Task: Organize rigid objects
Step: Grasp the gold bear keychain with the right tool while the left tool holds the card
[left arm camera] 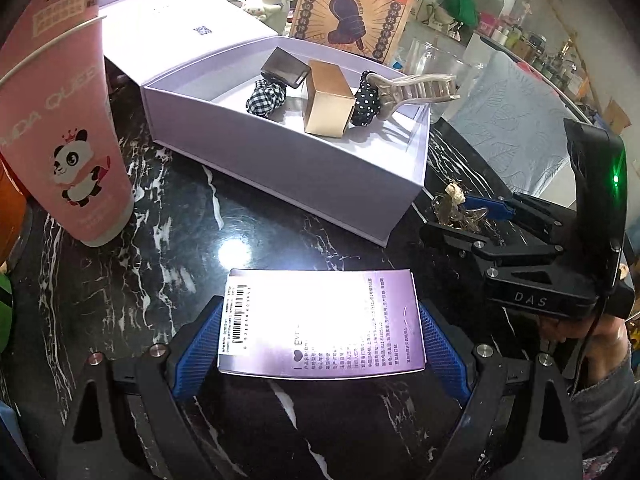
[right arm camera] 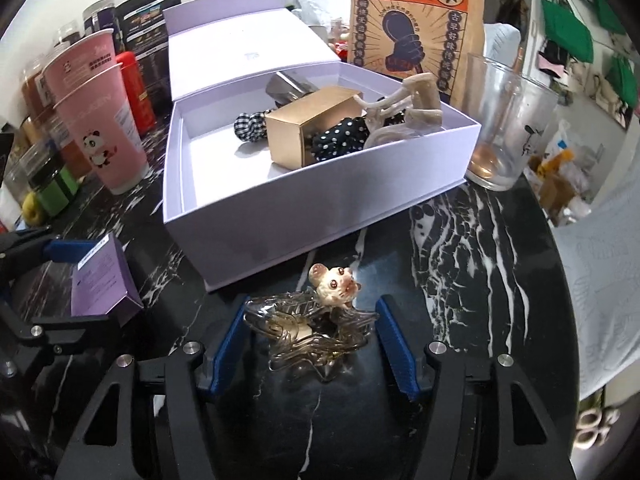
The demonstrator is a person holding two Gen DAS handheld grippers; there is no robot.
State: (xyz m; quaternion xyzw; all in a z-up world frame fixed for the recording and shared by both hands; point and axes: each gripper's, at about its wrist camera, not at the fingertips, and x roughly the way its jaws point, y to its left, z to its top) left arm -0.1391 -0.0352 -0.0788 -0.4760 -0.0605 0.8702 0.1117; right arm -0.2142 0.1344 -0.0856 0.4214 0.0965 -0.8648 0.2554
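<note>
A purple carton (left arm camera: pixel 320 320) with a barcode sits between the blue pads (left arm camera: pixel 200 344) of my left gripper (left arm camera: pixel 320 308), which press on its two sides. My right gripper (right arm camera: pixel 312 304) is shut on a clear star-shaped hair clip (right arm camera: pixel 308 332) with a small cream mouse head, its tips touching both pads above the marble table (right arm camera: pixel 460 260). An open lilac gift box (right arm camera: pixel 280 216) behind holds a gold carton (right arm camera: pixel 304 136), a grey case, a checked scrunchie, a dotted scrunchie and a beige claw clip (right arm camera: pixel 404 108). In the left wrist view the right gripper (left arm camera: pixel 472 216) is at the box's right corner.
A pink panda cup (left arm camera: pixel 68 128) stands left of the lilac box (left arm camera: pixel 280 168). A glass tumbler (right arm camera: pixel 504 128) and a brown paper bag (right arm camera: pixel 416 20) stand at its right and back. Jars and bottles crowd the far left. A person's hand (left arm camera: pixel 580 328) holds the right gripper.
</note>
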